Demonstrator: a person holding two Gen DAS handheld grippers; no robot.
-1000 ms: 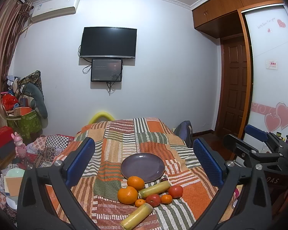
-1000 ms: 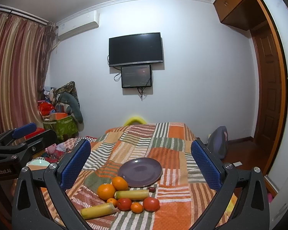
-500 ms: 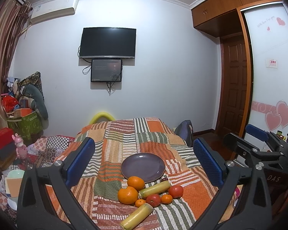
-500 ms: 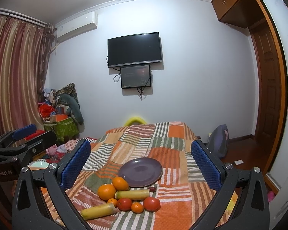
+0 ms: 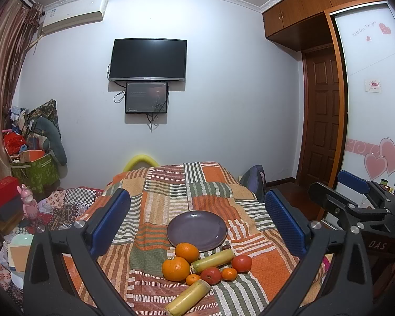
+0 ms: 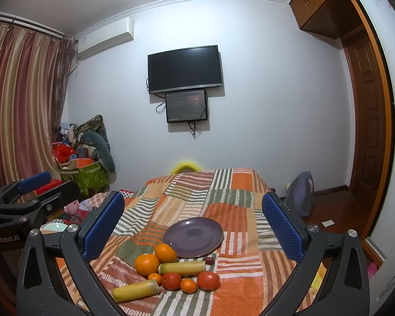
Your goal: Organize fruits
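A purple plate (image 5: 197, 230) (image 6: 193, 236) lies empty on the patchwork blanket. In front of it lies a cluster of fruit: two oranges (image 5: 176, 268) (image 6: 146, 264), two yellow corn-like pieces (image 5: 187, 297) (image 6: 136, 290), two red tomatoes (image 5: 241, 263) (image 6: 208, 280), small tangerines (image 5: 229, 274) (image 6: 188, 285) and a small dark fruit (image 6: 208, 260). My left gripper (image 5: 197, 221) is open and empty, held above and short of the fruit. My right gripper (image 6: 193, 223) is open and empty, likewise back from the fruit. Each gripper shows at the edge of the other's view.
The striped blanket (image 5: 171, 189) covers the surface. A pile of bags and boxes (image 5: 31, 158) stands at the left wall. A backpack (image 6: 300, 197) sits on the floor at the right, near a wooden door (image 5: 321, 121).
Almost nothing differs; both views have shifted very slightly. Both grippers stay open and the fruit has not moved.
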